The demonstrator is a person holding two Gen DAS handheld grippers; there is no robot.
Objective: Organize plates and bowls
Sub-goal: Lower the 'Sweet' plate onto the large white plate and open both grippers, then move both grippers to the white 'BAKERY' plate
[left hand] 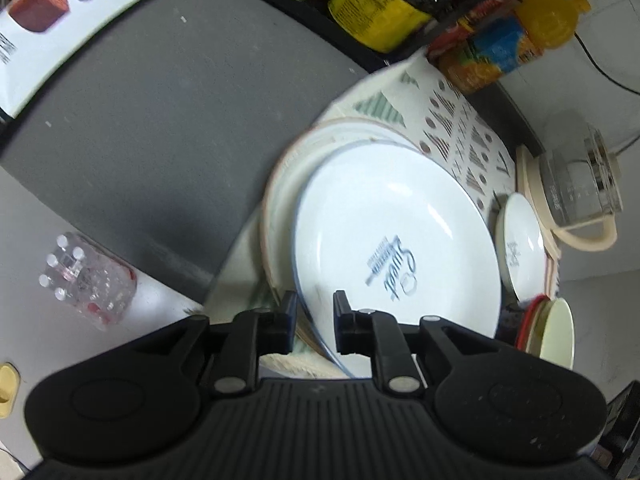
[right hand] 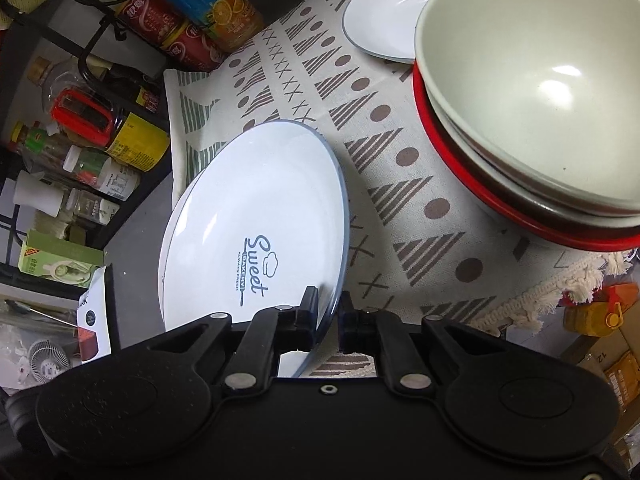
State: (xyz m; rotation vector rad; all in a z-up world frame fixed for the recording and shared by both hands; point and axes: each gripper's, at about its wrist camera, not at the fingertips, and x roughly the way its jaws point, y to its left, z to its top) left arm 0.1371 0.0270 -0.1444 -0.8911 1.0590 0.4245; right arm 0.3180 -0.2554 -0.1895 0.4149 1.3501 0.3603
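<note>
I am holding the white "Sweet Bakery" plate [right hand: 248, 232] by its near rim in the right claw [right hand: 329, 320]; the two fingers are pinching the edge, one on the face and one on the underside, and the plate is tilted up off the patterned cloth [right hand: 400, 216].

In the left wrist view a plate with the same lettering [left hand: 396, 240] is sitting over a larger plate with a reddish rim [left hand: 280, 184]. The left claw [left hand: 316, 320] is straddling its near rim with the fingers spread a little; I cannot tell whether either finger is touching the glaze. I also cannot tell whether this is the same plate as the one in the right claw.

Relative to the held plate: the stacked bowls [right hand: 532, 92], a cream bowl on top and a red one at the bottom, are standing well apart toward the right on the cloth. A small white plate [right hand: 380, 16] is lying beyond them, just beside the stack.

Handling judgement: glazed ceramic, so stiff, fairly heavy for an edge pinch, slippery and breakable. The rim is the only purchase; gripping it at one point is letting the plate's weight lever against the fingers. I am judging that a deep bite on the rim and a slow, low carry would be safest, with a gentle set-down to avoid chipping plate on plate.
</note>
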